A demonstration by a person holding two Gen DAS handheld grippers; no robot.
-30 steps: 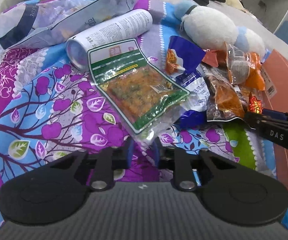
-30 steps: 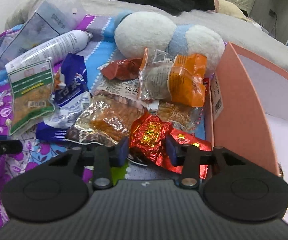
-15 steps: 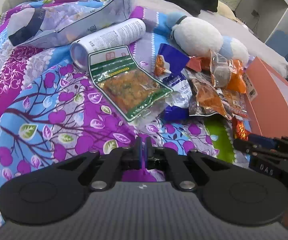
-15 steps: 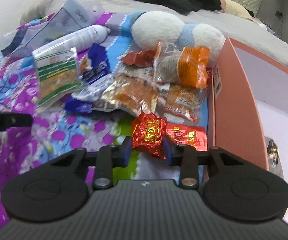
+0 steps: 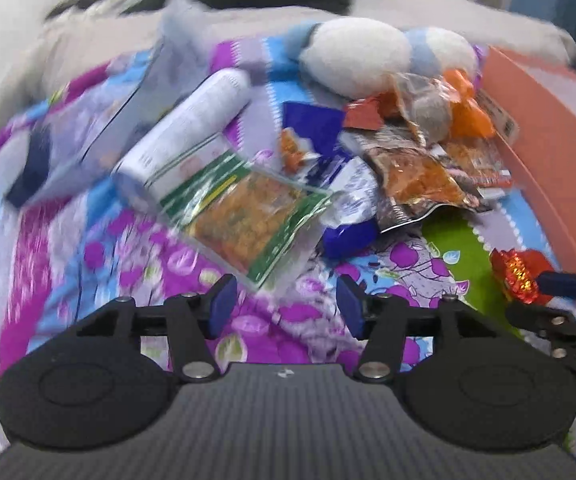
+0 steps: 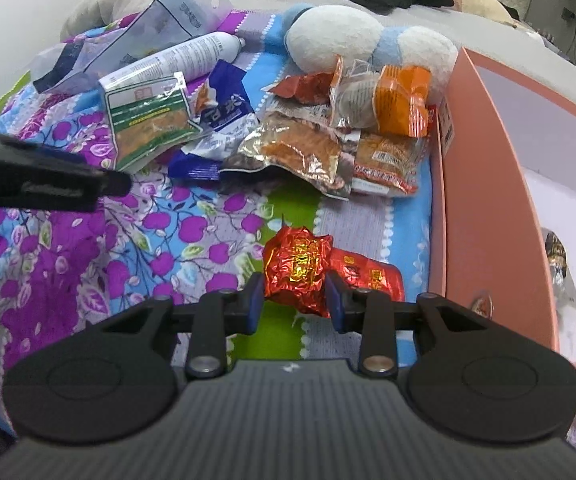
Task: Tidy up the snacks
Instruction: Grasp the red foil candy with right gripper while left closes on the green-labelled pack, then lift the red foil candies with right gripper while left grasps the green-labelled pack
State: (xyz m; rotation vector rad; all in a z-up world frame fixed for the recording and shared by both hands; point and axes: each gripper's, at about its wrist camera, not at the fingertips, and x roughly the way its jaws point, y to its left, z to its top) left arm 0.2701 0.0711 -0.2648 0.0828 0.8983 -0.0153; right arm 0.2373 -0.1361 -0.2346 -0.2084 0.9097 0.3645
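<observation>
**Right jaws clamped on a red foil snack; left jaws apart over the bedspread**

My right gripper (image 6: 295, 294) has its jaws closed against both sides of a crumpled red foil snack (image 6: 297, 266), which I judge to be held clear of the bedspread (image 6: 88, 264). A second, flatter red packet (image 6: 367, 276) lies just behind it on the cloth. My left gripper (image 5: 286, 306) has its jaws wide apart with nothing between them, pointed at the green-bordered pouch (image 5: 248, 216) nearest to it.

Step in hand, as I judge it: carrying one snack to the pink box (image 6: 495, 208), which stands open just to my right. The next move calls for swinging the foil snack over the box wall and parting the jaws above the white interior. The left side then needs to advance onto the green-bordered pouch and close on its near edge.

Farther out lies the remaining pile: a blue packet (image 6: 228, 104), a silver-edged orange pouch (image 6: 295, 152), an orange-ended packet (image 6: 391, 100), a white canister (image 6: 176, 60) and a plush toy (image 6: 367, 40).

Differences between views: the right wrist view is sharp and shows the box interior, with an item already at its far side. The left wrist view is motion-blurred, shows only the box's outer wall, and sees the held foil snack from the side at its right edge.
</observation>
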